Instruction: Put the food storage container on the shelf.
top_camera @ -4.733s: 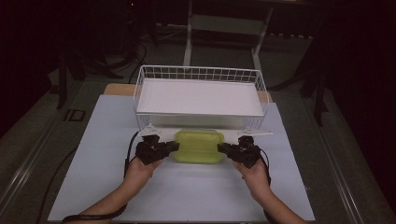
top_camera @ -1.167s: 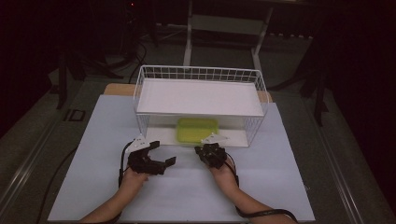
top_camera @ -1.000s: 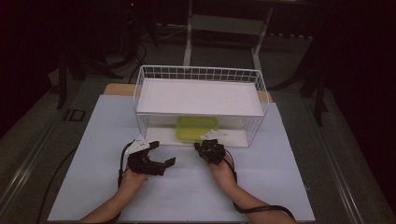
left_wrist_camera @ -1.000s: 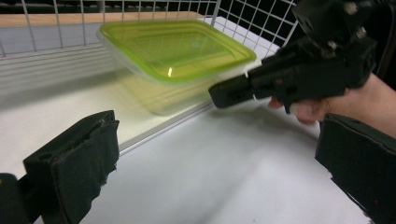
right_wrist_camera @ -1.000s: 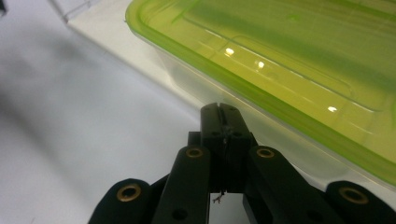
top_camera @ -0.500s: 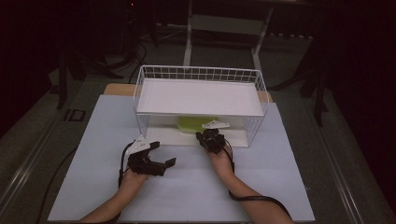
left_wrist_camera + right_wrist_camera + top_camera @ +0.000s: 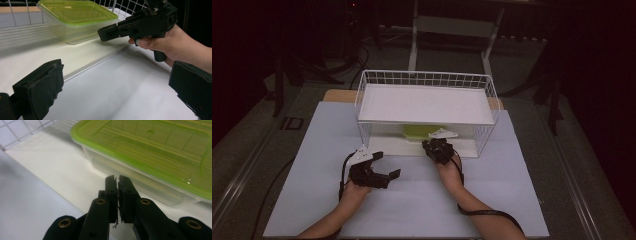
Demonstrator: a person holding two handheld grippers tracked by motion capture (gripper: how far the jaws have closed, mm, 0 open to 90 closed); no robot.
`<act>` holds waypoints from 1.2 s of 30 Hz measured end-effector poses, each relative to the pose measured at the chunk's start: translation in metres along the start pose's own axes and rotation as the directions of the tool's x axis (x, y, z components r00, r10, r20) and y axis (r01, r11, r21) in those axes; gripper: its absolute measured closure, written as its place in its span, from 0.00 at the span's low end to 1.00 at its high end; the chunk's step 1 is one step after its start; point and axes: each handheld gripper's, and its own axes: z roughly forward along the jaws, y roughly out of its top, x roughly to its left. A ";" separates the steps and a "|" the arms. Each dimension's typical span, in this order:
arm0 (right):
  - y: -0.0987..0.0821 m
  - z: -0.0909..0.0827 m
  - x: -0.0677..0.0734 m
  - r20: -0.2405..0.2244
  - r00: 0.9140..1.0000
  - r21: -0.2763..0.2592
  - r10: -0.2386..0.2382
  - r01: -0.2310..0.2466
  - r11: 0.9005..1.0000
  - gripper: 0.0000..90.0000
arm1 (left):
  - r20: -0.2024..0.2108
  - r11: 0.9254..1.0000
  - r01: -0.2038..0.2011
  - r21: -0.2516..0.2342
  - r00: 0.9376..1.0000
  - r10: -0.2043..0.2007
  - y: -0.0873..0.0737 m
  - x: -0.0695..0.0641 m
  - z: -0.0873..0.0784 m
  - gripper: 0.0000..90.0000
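The clear plastic container (image 7: 140,182) with its green lid (image 7: 160,147) sits flat on the white lower shelf (image 7: 32,55) of the wire rack (image 7: 424,80), under the rack's upper shelf. The lid is on, translucent, ribbed, its rim overhanging the see-through walls. The box stands upright, set back from the shelf's front edge, roughly centred across the rack. From the high view its green top (image 7: 419,131) peeks out beneath the upper shelf.
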 end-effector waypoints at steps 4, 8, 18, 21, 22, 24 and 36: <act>-0.001 -0.008 0.004 -0.011 1.000 -0.013 -0.002 0.002 1.000 0.92 | 0.008 1.000 -0.012 -0.017 1.000 0.012 0.001 0.000 0.000 0.00; -0.001 -0.017 0.005 -0.031 0.999 -0.027 -0.009 0.009 1.000 0.89 | 0.015 1.000 -0.007 -0.021 1.000 0.007 0.001 0.000 0.000 0.00; -0.001 -0.044 0.003 -0.025 1.000 -0.064 0.007 -0.008 0.998 0.45 | 0.044 0.999 -0.026 -0.025 0.999 0.027 0.005 -0.003 0.005 0.00; 0.000 -0.048 0.000 -0.037 0.999 -0.073 0.017 -0.020 0.997 0.31 | 0.059 0.999 -0.032 -0.032 0.998 0.034 0.011 -0.006 0.003 0.00; 0.000 -0.050 0.000 -0.043 0.999 -0.067 0.013 -0.016 0.998 0.27 | 0.069 0.999 -0.038 -0.030 0.997 0.040 0.013 -0.007 0.003 0.00; -0.001 -0.054 0.000 -0.056 0.998 -0.068 -0.009 0.005 0.998 0.20 | 0.069 0.998 -0.066 -0.025 0.995 0.068 0.017 -0.011 0.000 0.00; -0.010 -0.084 -0.001 -0.103 0.994 -0.089 -0.025 0.016 0.996 0.20 | 0.116 0.992 -0.127 -0.007 0.985 0.127 0.023 -0.020 -0.023 0.00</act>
